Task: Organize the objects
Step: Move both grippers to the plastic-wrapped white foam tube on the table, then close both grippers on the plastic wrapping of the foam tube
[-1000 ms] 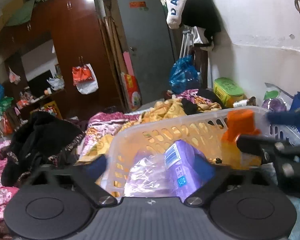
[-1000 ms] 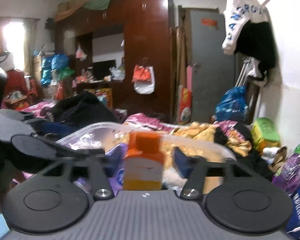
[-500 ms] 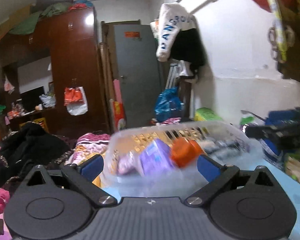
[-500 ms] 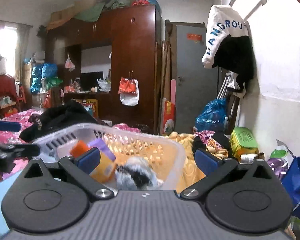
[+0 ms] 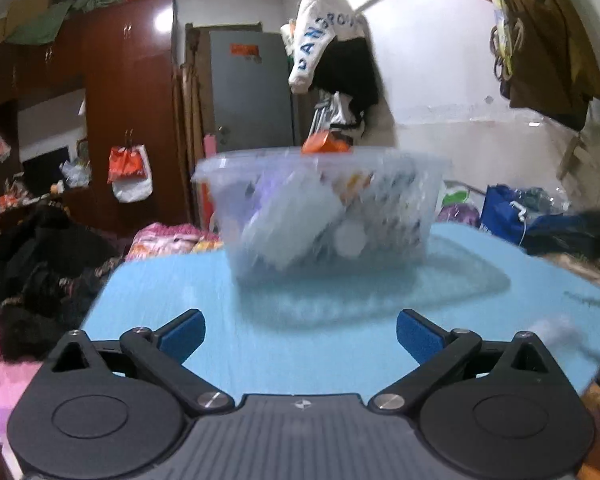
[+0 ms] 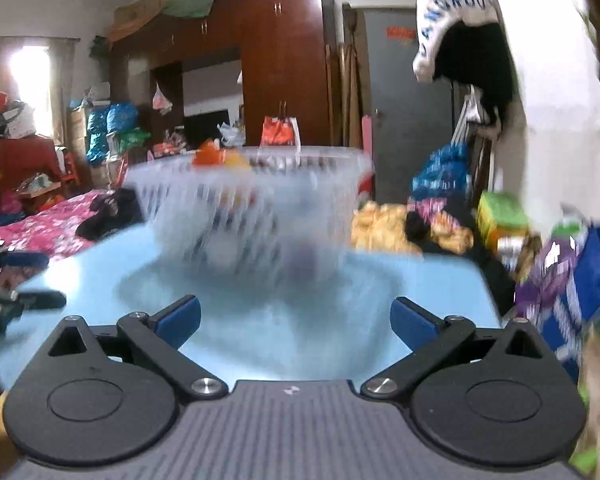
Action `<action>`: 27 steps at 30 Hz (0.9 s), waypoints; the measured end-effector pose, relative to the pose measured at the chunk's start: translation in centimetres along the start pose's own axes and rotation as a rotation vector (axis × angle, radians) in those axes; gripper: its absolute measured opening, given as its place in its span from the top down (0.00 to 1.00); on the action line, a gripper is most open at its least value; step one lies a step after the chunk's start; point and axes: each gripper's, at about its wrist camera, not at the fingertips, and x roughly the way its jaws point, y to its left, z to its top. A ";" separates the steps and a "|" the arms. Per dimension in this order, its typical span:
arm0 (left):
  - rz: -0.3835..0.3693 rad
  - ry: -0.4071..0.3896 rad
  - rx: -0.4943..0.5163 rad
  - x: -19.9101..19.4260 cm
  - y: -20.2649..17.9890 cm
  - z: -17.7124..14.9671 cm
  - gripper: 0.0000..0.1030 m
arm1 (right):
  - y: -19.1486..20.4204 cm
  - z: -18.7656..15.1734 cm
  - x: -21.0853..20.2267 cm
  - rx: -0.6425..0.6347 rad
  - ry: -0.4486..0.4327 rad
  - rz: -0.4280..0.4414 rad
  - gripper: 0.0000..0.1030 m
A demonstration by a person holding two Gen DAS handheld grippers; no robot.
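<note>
L gripper (image 5: pixel 298 334): jaws wide apart, holding nothing, low over blue table (image 5: pixel 340 344). Basket (image 5: pixel 320 204) sits mid-table, well ahead of both tools, w/ items inside: pale pack, orange cap (image 5: pixel 326 145) poking above rim; rest too blurred to ID. R gripper (image 6: pixel 296 320): also spread, nothing in it. Judging by this, sorting looks mostly done. Small blurred bit near table's right edge may be left.

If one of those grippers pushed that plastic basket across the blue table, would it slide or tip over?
Probably slide. The basket sits flat on the smooth blue table and is wider than tall. Several items fill it, so it is likely weighty enough to resist tipping. Its thin slotted walls may flex under a push. An orange-capped bottle pokes above the rim and might shift.
</note>
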 end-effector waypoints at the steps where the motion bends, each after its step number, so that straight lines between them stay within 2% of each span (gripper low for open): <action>1: 0.002 0.006 -0.012 -0.2 0.2 -0.4 0.00 | -0.2 -0.8 -0.6 0.024 0.004 -0.004 0.00; 5: -0.001 0.026 -0.061 -1.2 0.3 -1.9 0.00 | -0.5 -3.1 -1.7 0.101 0.013 0.028 0.00; 10: 0.004 0.048 -0.051 -1.9 -0.8 -3.5 0.00 | 0.4 -3.9 -1.4 0.077 0.004 0.033 0.02; 15: -0.063 0.025 -0.032 -2.2 -1.0 -4.4 0.00 | 1.4 -5.3 -2.1 -0.015 -0.031 0.064 0.08; 17: -0.105 0.030 -0.012 -2.0 -1.3 -4.8 0.00 | 1.8 -5.8 -2.1 -0.041 -0.051 0.083 0.14; 19: -0.105 0.022 0.029 -1.9 -2.0 -5.1 0.00 | 2.1 -6.2 -1.9 -0.071 -0.063 0.087 0.16; 20: -0.111 0.016 0.036 -1.9 -2.0 -5.2 0.00 | 2.4 -6.4 -1.9 -0.094 -0.069 0.091 0.22; 21: -0.127 0.017 0.033 -1.9 -2.0 -5.2 0.00 | 2.5 -6.6 -2.0 -0.103 -0.076 0.098 0.24; 27: -0.147 0.001 0.053 -2.0 -2.4 -5.3 0.01 | 2.6 -7.0 -2.3 -0.107 -0.090 0.118 0.38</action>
